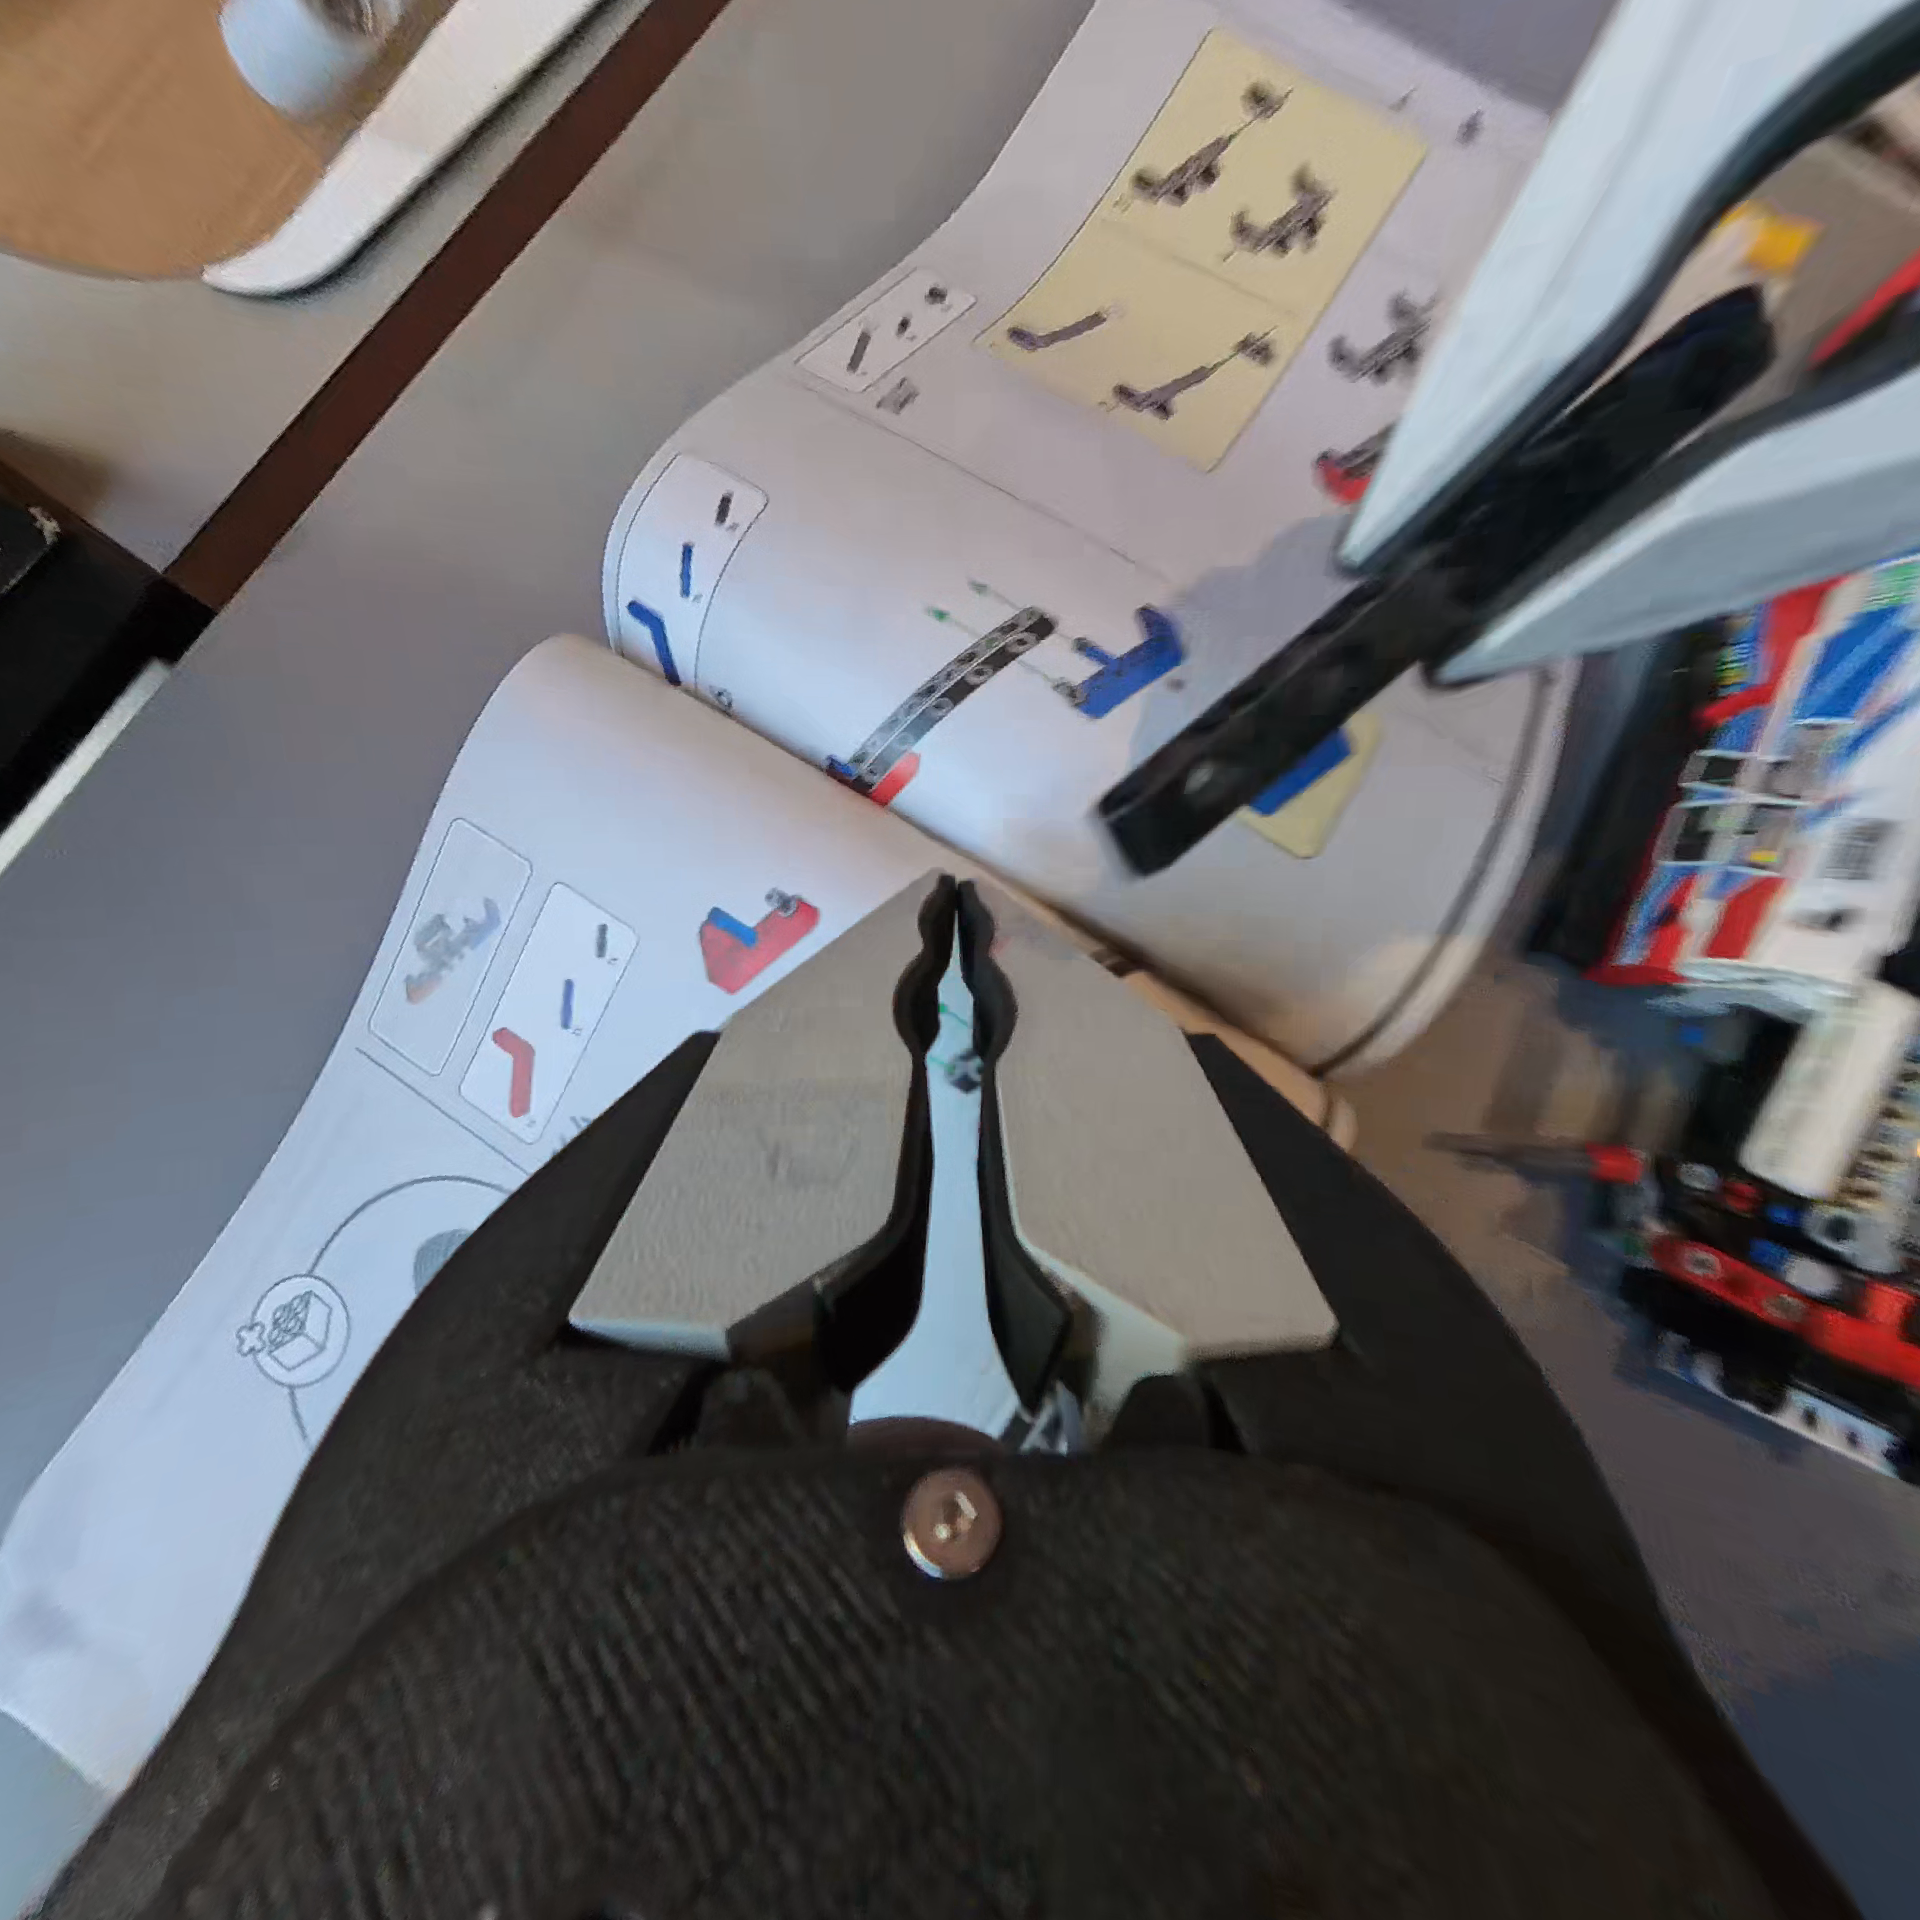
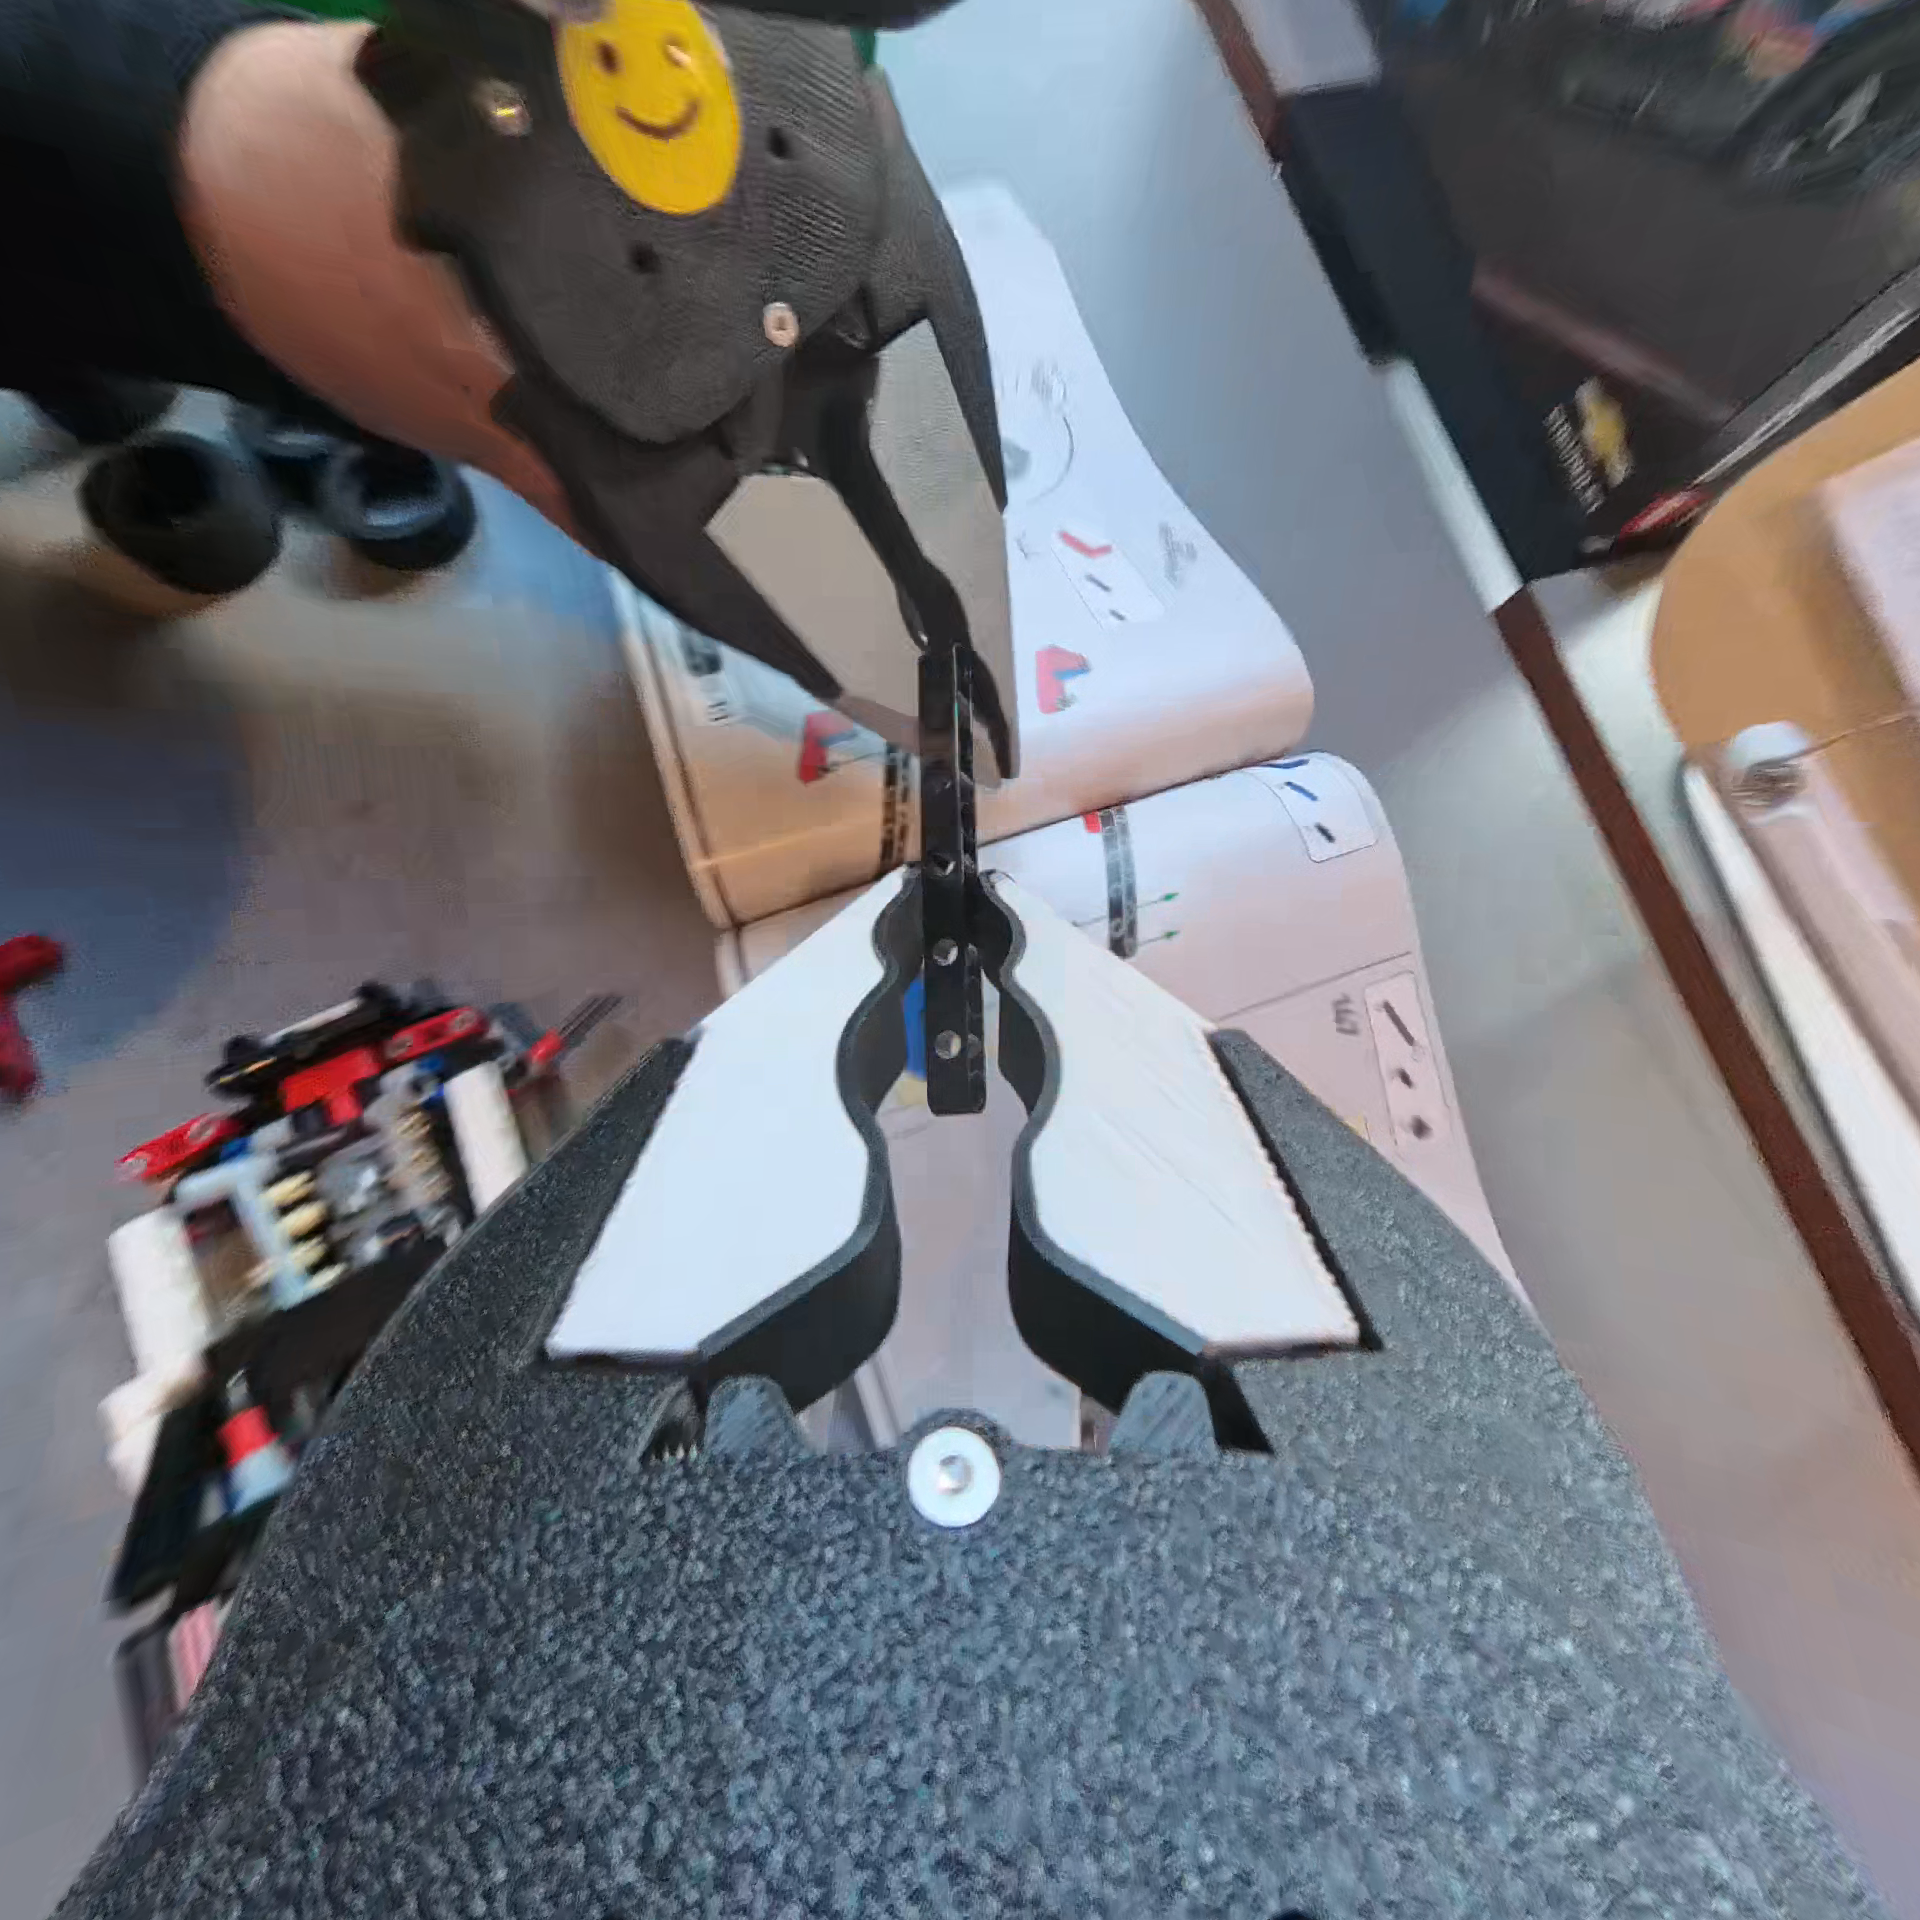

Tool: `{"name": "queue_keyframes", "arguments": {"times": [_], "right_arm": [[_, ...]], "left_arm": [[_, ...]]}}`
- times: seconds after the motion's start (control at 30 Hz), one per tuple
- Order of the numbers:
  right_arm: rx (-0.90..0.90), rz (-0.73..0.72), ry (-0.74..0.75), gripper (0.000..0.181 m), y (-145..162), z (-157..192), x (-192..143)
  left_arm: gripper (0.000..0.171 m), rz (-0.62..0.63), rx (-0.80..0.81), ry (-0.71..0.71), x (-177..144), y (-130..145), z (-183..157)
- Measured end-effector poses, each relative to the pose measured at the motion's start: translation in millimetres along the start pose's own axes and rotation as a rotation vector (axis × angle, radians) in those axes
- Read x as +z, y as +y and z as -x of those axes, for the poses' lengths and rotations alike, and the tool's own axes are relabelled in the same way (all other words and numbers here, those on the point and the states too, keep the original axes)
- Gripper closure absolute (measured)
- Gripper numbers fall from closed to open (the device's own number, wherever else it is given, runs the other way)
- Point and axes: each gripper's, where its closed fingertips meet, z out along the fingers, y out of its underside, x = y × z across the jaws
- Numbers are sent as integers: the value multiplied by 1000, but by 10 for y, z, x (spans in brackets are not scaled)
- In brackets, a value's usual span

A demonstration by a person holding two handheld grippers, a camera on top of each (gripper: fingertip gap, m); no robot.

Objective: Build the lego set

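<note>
My right gripper is shut on a long black beam with holes, gripped near its lower end so it sticks out ahead of the fingertips. In the left wrist view the beam juts down-left from the right gripper at the upper right. My left gripper is shut, with nothing visible between its tips. In the right wrist view the left gripper hangs over the beam's far end, tips right beside it. An open instruction booklet lies under both and also shows in the right wrist view.
A partly built red, black and white model lies at the left, also seen in the left wrist view. Black tyres lie behind it, with a loose red piece nearby. A colourful printed box, a black box and a round wooden tabletop are nearby. My right fingertips sit around 8 cm from my left ones.
</note>
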Motion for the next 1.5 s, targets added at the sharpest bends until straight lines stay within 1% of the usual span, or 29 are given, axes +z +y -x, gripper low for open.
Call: {"name": "queue_keyframes", "arguments": {"times": [0.03,0.07,0.13,0.17,0.27,0.33,0.37,0.47,0.53,0.57,0.63,0.77,0.9,1.1,1.23,1.37,1.43,1.5], "right_arm": [[46,42,-9,172,62,-79,162],[107,78,-11,172,136,-161,301],[212,146,-35,172,293,-237,524],[234,183,-46,172,370,-243,611],[199,302,-27,173,528,-265,728],[154,371,-7,174,629,-289,770],[152,382,-11,174,652,-290,788],[185,375,-45,174,656,-289,789],[218,354,-60,174,658,-288,789],[226,344,-64,174,659,-288,788],[229,337,-63,174,658,-286,788],[223,381,-61,174,685,-270,755],[189,430,-45,174,730,-247,716],[222,439,-56,174,757,-224,690],[243,428,-50,174,756,-221,686],[234,360,-35,174,637,-236,611],[260,265,-48,174,446,-196,466],[259,183,-54,174,264,-117,251]], "left_arm": [[171,22,-7,-3,64,52,35],[171,-2,-32,8,78,48,50],[171,-5,-76,19,67,88,74],[171,5,-65,2,63,129,94],[171,0,-36,-36,67,205,134],[171,-13,-56,-21,70,210,133],[171,-18,-72,-6,75,213,132],[171,-28,-109,22,89,256,159],[171,0,-115,-14,108,366,257],[171,-5,-129,-12,115,403,286],[171,-24,-179,17,115,409,289],[171,10,-124,-12,124,412,286],[171,-26,-181,38,123,424,301],[171,-31,-173,7,106,452,347],[171,-39,-201,21,103,451,356],[171,-47,-196,5,75,413,358],[171,-61,-219,5,14,374,370],[171,-51,-220,6,-45,363,361]]}}
